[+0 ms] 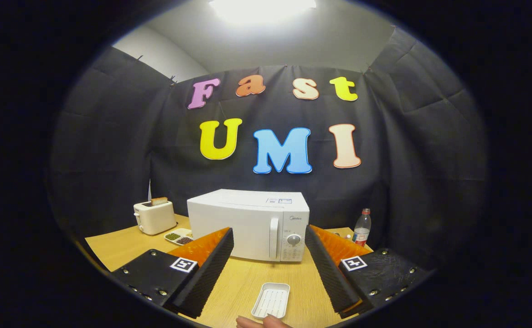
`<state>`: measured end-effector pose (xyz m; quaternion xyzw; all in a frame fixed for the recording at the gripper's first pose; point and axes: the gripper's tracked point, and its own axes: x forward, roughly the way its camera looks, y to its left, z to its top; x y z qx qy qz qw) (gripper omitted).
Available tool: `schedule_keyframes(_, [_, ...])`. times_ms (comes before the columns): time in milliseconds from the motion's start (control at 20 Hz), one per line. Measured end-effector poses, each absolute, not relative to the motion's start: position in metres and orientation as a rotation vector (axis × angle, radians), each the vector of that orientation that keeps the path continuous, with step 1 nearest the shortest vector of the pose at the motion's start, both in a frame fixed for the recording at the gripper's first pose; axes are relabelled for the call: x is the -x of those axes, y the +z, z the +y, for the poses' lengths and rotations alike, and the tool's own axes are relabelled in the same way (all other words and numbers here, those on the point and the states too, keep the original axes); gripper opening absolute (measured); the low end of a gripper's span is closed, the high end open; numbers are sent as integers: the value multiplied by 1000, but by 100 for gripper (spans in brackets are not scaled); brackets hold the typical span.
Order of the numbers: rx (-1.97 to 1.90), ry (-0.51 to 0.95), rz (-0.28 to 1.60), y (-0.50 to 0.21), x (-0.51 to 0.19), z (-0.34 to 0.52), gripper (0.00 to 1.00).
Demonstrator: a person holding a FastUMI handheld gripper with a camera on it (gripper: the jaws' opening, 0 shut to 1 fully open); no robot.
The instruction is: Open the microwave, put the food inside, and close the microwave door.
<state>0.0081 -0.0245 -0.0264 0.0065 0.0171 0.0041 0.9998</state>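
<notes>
Hovering above the wooden tabletop, the tool spread wide, fingers well apart and gripping nothing. Sitting straight ahead, beyond the fingertips: the white microwave, door closed, its vertical handle standing in the gap between the fingers, a round knob and a keypad just to the right of that handle. Lying between the fingers and nearer than the microwave: a small white ribbed tray, flat on the tabletop, touching neither finger; whether holding any food, cannot tell. Showing just nearer than the tray: a person's fingertips, close to the tray's near rim, contact unclear. Standing beyond the left finger, to the left of the microwave: a cream toaster with a slice of toast poking out of the top. Resting between toaster and microwave: a shallow divided dish with green and dark contents, partly hidden behind the left finger. Standing beyond the right finger, to the right of the microwave: an upright clear bottle with a red cap and a red label. Hanging behind everything: dark cloth as the booth wall.
</notes>
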Motion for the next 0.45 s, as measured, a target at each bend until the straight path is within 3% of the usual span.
schedule_keyframes(450, [47, 52, 26, -21, 8, -2, 99])
